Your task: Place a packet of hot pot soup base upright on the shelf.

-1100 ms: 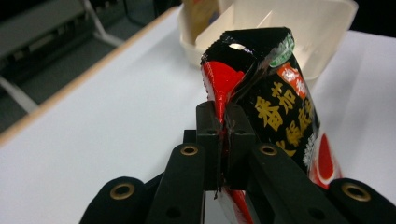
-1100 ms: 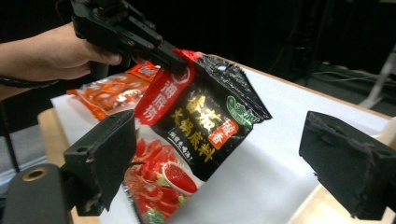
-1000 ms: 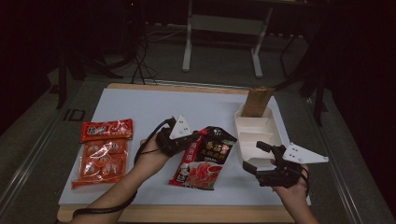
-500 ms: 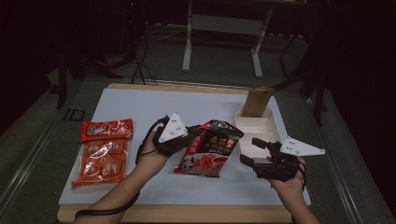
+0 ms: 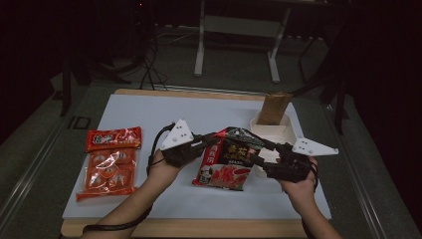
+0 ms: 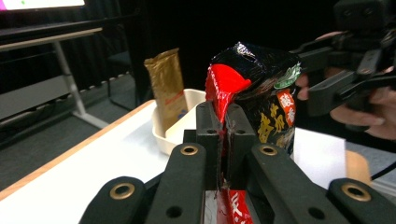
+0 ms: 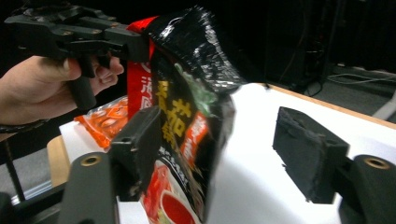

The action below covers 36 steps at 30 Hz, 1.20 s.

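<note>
Glossy black-and-red noodle packet held up off white tabletop, between both grippers, just beside white plastic tub. Left gripper clamped tight on packet's red side seam, jaws pinched together on foil. Right gripper jaws spread wide, packet's far edge sat between them, against one jaw, other jaw clear of it. Gold foil pouch stood upright in tub. Two orange snack packs lay well off to left, flat on table.
</note>
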Tool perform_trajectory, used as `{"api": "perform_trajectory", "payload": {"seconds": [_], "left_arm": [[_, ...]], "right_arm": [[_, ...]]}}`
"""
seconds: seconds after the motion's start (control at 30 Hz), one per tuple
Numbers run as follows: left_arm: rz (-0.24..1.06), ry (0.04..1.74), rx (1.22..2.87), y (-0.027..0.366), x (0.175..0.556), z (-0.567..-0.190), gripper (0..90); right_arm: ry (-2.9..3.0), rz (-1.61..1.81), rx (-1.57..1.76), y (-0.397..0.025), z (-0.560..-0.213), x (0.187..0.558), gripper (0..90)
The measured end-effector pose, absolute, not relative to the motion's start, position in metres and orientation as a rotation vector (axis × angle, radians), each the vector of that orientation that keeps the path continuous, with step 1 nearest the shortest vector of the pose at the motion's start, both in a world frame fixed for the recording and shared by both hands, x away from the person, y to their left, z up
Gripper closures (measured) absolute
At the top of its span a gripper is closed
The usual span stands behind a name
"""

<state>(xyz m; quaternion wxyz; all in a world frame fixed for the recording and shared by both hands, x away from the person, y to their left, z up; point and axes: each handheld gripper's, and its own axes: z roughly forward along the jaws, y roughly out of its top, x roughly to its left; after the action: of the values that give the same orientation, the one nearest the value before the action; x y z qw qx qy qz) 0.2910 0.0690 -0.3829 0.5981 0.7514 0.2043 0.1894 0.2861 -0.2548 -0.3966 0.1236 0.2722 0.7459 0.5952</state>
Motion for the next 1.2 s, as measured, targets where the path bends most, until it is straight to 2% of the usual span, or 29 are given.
{"api": "perform_trajectory", "payload": {"seconds": [0.03,0.1,0.23,0.33,0.43,0.63,0.73,0.87,0.93,1.13,1.2], "left_arm": [[0.435,0.458,1.743,0.068,0.289,-0.383,88.1],[0.436,0.446,1.744,0.064,0.286,-0.383,88.0],[0.414,0.46,1.722,0.065,0.287,-0.384,88.0],[0.405,0.452,1.72,0.067,0.289,-0.386,87.9],[0.348,0.458,1.709,0.07,0.293,-0.387,87.5],[0.337,0.434,1.704,0.072,0.294,-0.382,85.6],[0.338,0.444,1.698,0.073,0.293,-0.377,79.1],[0.356,0.467,1.68,0.076,0.292,-0.373,63.4],[0.373,0.471,1.66,0.08,0.29,-0.371,61.3],[0.396,0.495,1.626,0.09,0.287,-0.366,40.6],[0.387,0.505,1.619,0.095,0.286,-0.366,37.6]], "right_arm": [[2.177,1.756,0.776,-0.251,-0.395,0.287,42.0],[2.18,1.777,0.755,-0.248,-0.393,0.288,48.2],[2.182,1.766,0.731,-0.245,-0.39,0.288,68.2],[2.197,1.763,0.705,-0.246,-0.386,0.287,73.1],[2.203,1.759,0.703,-0.245,-0.382,0.286,76.3],[2.216,1.767,0.694,-0.246,-0.374,0.287,77.3],[2.211,1.791,0.689,-0.248,-0.369,0.288,77.5],[2.208,1.784,0.676,-0.248,-0.363,0.289,77.5],[2.201,1.778,0.676,-0.249,-0.362,0.289,77.5],[2.198,1.768,0.689,-0.253,-0.361,0.293,77.5],[2.182,1.772,0.691,-0.255,-0.358,0.294,77.5]]}}
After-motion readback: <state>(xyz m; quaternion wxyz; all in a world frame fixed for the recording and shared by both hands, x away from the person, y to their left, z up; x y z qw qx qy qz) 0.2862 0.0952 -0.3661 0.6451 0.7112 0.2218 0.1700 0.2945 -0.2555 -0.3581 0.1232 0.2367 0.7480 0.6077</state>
